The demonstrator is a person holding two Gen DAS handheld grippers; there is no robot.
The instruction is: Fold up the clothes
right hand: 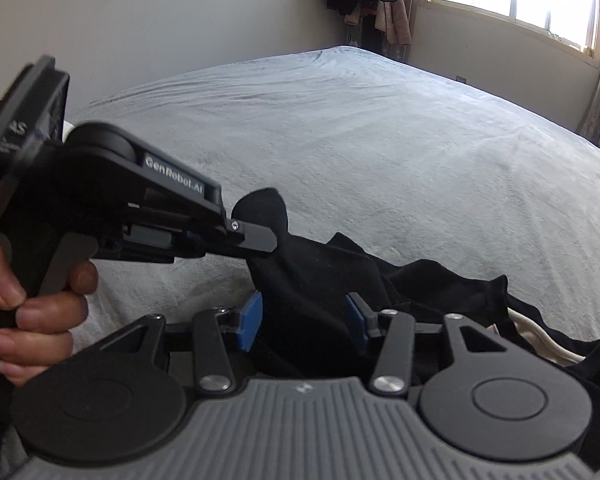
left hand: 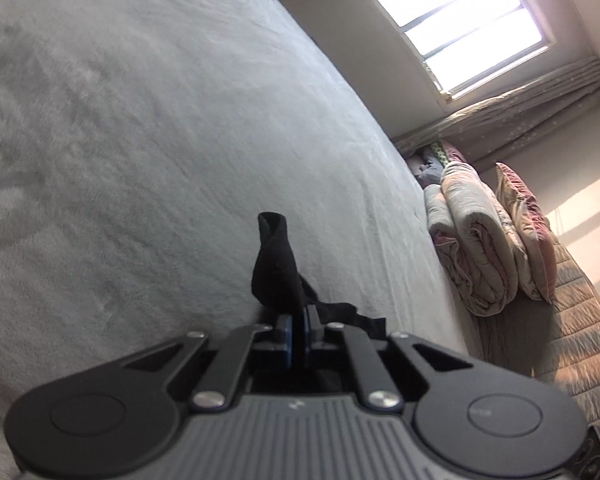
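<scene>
Nearest the right wrist camera, the right gripper (right hand: 305,318) stands released, black garment (right hand: 320,280) lying between its blue pads, seemingly untouched. Only this view shows the hand (right hand: 32,304) squeezing the left gripper (left hand: 299,330), marked "GenRobot.AI", clenched on the garment's raised tip above the bed (right hand: 380,140). Only the left view shows rolled quilts (left hand: 472,240) beyond.

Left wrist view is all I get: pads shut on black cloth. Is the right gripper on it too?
Observer: Not clamped. The right gripper stands open, with the black garment between its blue pads.
Operator: Only that narrow strip of cloth?
Observer: No, more lies bunched on the bed to the right, with a white trim.
Operator: Who holds the left gripper?
Observer: A bare hand grips its handle.
</scene>
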